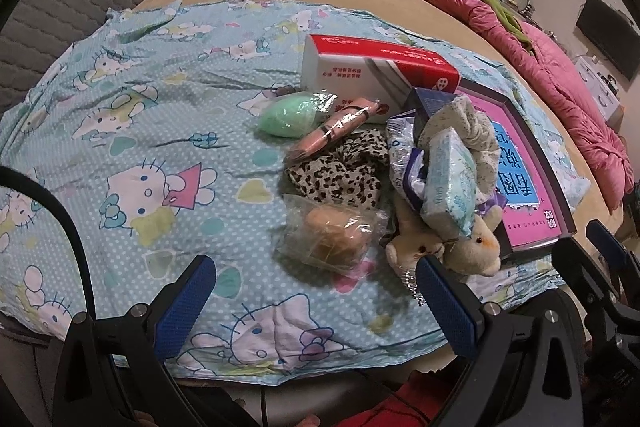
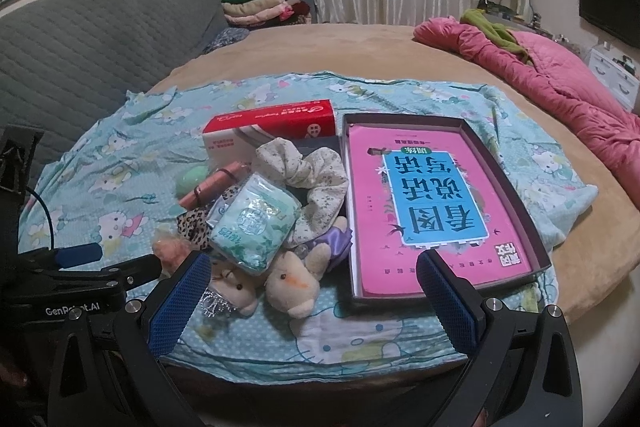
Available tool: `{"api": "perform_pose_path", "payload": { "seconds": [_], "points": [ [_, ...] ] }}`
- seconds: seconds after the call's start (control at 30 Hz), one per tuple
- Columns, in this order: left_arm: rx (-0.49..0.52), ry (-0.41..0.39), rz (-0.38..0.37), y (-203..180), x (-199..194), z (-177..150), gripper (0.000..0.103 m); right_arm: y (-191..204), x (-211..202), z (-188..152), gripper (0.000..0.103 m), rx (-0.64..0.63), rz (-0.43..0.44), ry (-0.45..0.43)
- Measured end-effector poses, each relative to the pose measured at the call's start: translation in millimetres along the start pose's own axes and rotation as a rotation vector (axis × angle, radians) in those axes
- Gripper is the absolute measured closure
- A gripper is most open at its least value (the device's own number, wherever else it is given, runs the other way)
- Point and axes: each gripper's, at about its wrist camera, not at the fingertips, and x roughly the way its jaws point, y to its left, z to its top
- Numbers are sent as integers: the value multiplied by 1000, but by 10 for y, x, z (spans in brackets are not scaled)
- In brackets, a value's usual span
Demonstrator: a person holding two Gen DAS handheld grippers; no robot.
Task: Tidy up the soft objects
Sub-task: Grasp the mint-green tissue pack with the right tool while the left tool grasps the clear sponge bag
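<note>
A pile of soft things lies on a Hello Kitty cloth [image 1: 140, 131]: a green sponge egg [image 1: 285, 117], a pink roll [image 1: 334, 135], a leopard scrunchie [image 1: 340, 175], a bagged tan sponge [image 1: 334, 237], a tissue pack [image 1: 450, 183] [image 2: 254, 221], a floral scrunchie [image 2: 316, 173] and two plush toys [image 1: 476, 247] [image 2: 296, 283]. My left gripper [image 1: 316, 301] is open and empty, just in front of the bagged sponge. My right gripper [image 2: 314, 297] is open and empty, in front of the plush toys.
A shallow dark box [image 2: 516, 195] holding a pink book [image 2: 424, 211] lies right of the pile. A red-and-white carton [image 2: 272, 135] stands behind it. A pink quilt [image 2: 560, 95] is at the right, folded clothes [image 2: 256, 7] at the back.
</note>
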Motion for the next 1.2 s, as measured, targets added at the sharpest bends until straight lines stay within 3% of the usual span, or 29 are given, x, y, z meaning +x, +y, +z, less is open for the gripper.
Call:
{"api": "perform_pose_path", "payload": {
  "seconds": [0.6, 0.77, 0.87, 1.2],
  "points": [
    [-40, 57, -94, 151, 439, 83, 3, 107, 327, 24, 0, -25, 12, 40],
    [-40, 65, -110, 146, 548, 100, 11, 125, 456, 90, 0, -11, 16, 58],
    [-39, 66, -126, 158, 603, 116, 22, 170, 534, 145, 0, -2, 34, 72],
    [-60, 88, -207, 263, 687, 152, 37, 323, 892, 190, 1, 28, 42, 159]
  ]
}}
